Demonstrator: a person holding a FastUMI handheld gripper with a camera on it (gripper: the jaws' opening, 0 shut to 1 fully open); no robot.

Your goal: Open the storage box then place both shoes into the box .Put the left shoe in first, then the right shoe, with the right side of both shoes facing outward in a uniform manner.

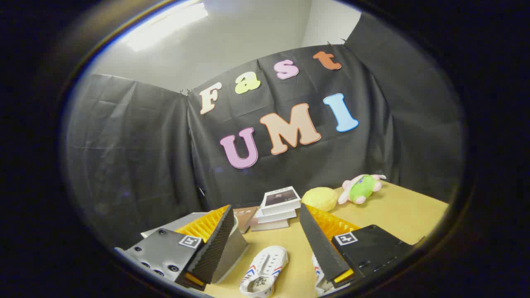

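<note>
Overhead, jaws (267, 244) spread apart, gripping nothing; one white shoe (265, 271) between them on the surface (397, 215), second shoe (321, 279) under the right finger, storage box (232, 248) behind the left.

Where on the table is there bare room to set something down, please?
Bare table lies beyond the open gripper, right of the plush toy. Crowded: shoes between the fingers, books and yellow cushion ahead.

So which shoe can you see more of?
The shoe lying between the open gripper's fingers shows its laces and stripes. The other shoe is mostly hidden behind the right finger.
</note>
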